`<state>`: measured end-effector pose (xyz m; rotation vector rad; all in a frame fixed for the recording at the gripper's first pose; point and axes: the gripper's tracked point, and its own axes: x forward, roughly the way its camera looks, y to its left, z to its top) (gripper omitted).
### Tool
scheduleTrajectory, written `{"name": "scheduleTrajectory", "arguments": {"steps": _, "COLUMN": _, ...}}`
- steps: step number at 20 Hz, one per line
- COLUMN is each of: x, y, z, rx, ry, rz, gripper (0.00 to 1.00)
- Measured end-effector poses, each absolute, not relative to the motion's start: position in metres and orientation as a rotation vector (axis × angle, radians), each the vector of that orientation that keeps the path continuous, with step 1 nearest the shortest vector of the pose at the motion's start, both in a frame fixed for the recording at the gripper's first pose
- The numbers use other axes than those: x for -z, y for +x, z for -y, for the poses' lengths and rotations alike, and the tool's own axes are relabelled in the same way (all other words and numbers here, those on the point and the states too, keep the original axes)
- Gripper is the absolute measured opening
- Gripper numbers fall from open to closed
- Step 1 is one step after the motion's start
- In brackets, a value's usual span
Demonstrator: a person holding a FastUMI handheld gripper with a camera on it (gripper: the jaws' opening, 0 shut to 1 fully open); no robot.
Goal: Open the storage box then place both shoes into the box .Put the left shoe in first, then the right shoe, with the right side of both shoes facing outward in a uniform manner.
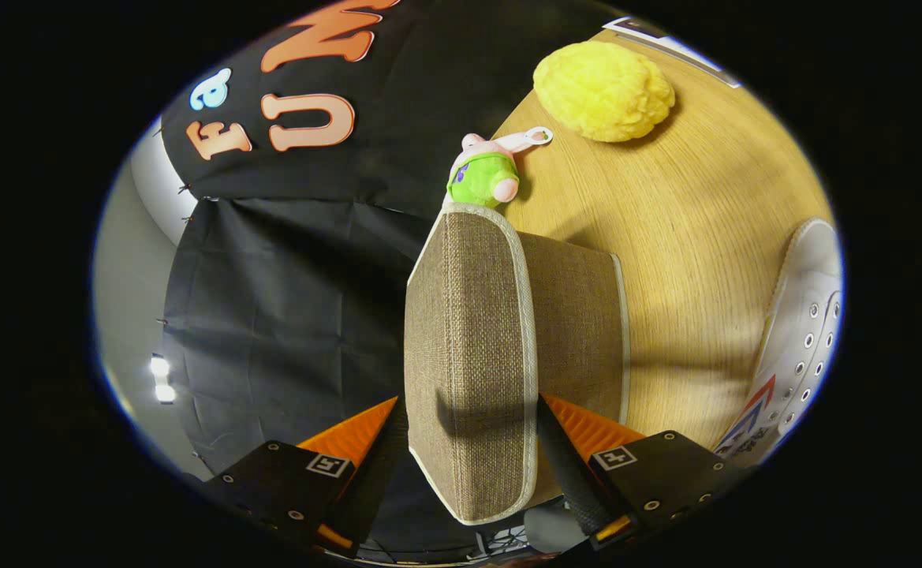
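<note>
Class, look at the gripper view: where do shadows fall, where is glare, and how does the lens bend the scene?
Gripper view: the fingers straddle the box lid, and a dark shadow band crosses the lid near them; the yellow plush and the lid shade the table; two lamps glare beside the wall cloth; the fisheye curves the table edge and stretches the white shoe.

Gripper-mounted fisheye, rolled sideways, close over the box lid [468, 347]

The box lid [472, 355] stands between the fingers [358, 442] (both touching it). Beyond it on the table [689, 237] lie a plush toy [486, 175] at the edge, then a fluffy ball [602, 91]; a shoe [804, 339] lies right.
</note>
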<state>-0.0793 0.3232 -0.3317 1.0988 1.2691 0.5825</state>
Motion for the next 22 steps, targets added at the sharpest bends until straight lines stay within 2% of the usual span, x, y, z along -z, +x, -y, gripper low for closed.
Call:
{"name": "scheduleTrajectory", "arguments": {"steps": 4, "x": 0.313, "y": -0.076, "z": -0.309, "rx": -0.604, "ry": 1.164, "rz": -1.240, "gripper": 0.94}}
{"name": "scheduleTrajectory", "arguments": {"steps": 7, "x": 0.294, "y": -0.078, "z": -0.307, "rx": -0.644, "ry": 1.178, "rz": -1.215, "gripper": 0.77}}
{"name": "scheduleTrajectory", "arguments": {"steps": 10, "x": 0.273, "y": -0.073, "z": -0.312, "rx": -0.697, "ry": 1.219, "rz": -1.172, "gripper": 0.68}}
{"name": "scheduleTrajectory", "arguments": {"steps": 11, "x": 0.275, "y": -0.071, "z": -0.313, "rx": -0.681, "ry": 1.193, "rz": -1.163, "gripper": 0.54}}
{"name": "scheduleTrajectory", "arguments": {"steps": 13, "x": 0.292, "y": -0.073, "z": -0.318, "rx": -0.654, "ry": 1.099, "rz": -1.166, "gripper": 0.36}}
{"name": "scheduleTrajectory", "arguments": {"steps": 17, "x": 0.319, "y": -0.077, "z": -0.325, "rx": -0.586, "ry": 1.027, "rz": -1.237, "gripper": 0.27}}
{"name": "scheduleTrajectory", "arguments": {"steps": 21, "x": 0.324, "y": -0.079, "z": -0.328, "rx": -0.549, "ry": 1.020, "rz": -1.274, "gripper": 0.25}}
{"name": "scheduleTrajectory", "arguments": {"steps": 22, "x": 0.318, "y": -0.082, "z": -0.330, "rx": -0.552, "ry": 1.038, "rz": -1.279, "gripper": 0.18}}
